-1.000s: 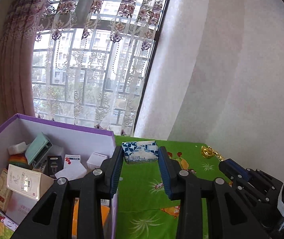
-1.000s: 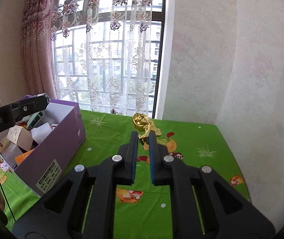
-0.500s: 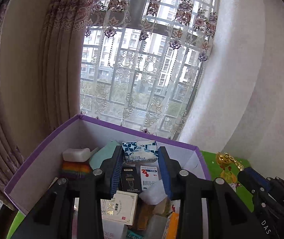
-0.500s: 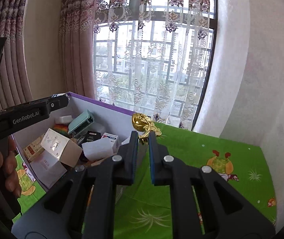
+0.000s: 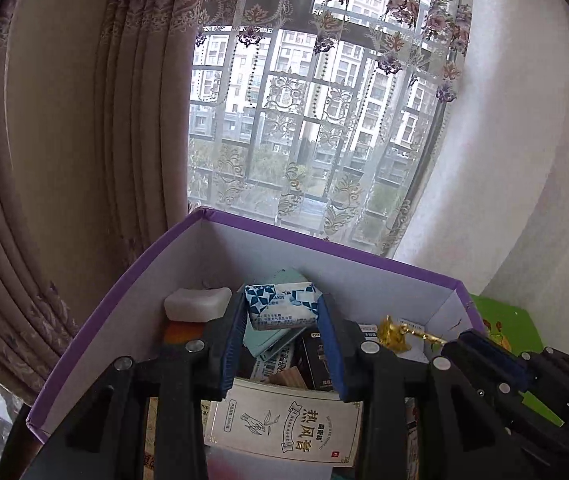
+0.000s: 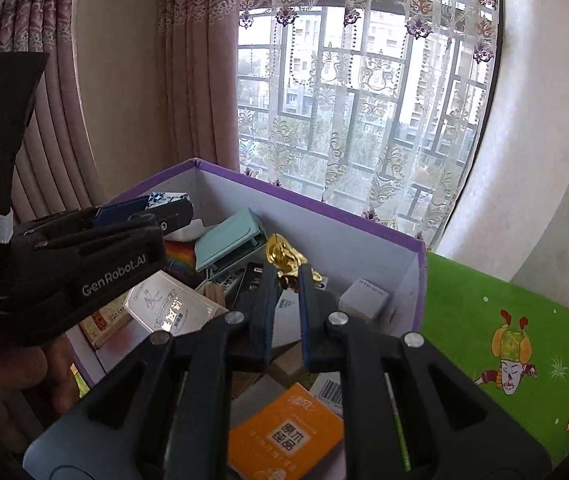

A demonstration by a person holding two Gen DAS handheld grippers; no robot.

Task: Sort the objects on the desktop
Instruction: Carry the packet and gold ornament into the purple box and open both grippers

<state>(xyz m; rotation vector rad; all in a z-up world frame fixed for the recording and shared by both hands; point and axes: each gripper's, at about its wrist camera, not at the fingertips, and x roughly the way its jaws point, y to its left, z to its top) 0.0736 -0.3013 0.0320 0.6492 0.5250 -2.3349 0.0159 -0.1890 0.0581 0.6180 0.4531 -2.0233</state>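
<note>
In the left wrist view the left hand-held gripper (image 5: 281,314) is clenched on a blue-and-white tissue pack (image 5: 282,305), held above the far end of the purple box (image 5: 132,288) over a teal case (image 5: 270,338) and beside a white soap-like block (image 5: 197,303). This looks like the drop-off step of the sorting: the pack is over the box and needs only a small lowering and a release, ideally onto the teal case rather than against the box's end wall. Below the fingers lies a white carton with Chinese lettering (image 5: 284,426), and the other gripper's gold trinket (image 5: 398,332) hangs just to the right, near enough that the two tools could bump. In the right wrist view the right hand-held gripper (image 6: 284,276) is clenched on the gold trinket (image 6: 286,258), poised over the middle of the box (image 6: 364,220), which is crowded with small cartons, an orange packet (image 6: 284,436) and a white cube box (image 6: 364,300). The left gripper (image 6: 84,264) crosses the left side, so the right one should wait or drop toward the near right corner. The green patterned counter (image 6: 496,320) lies beyond the box.
</note>
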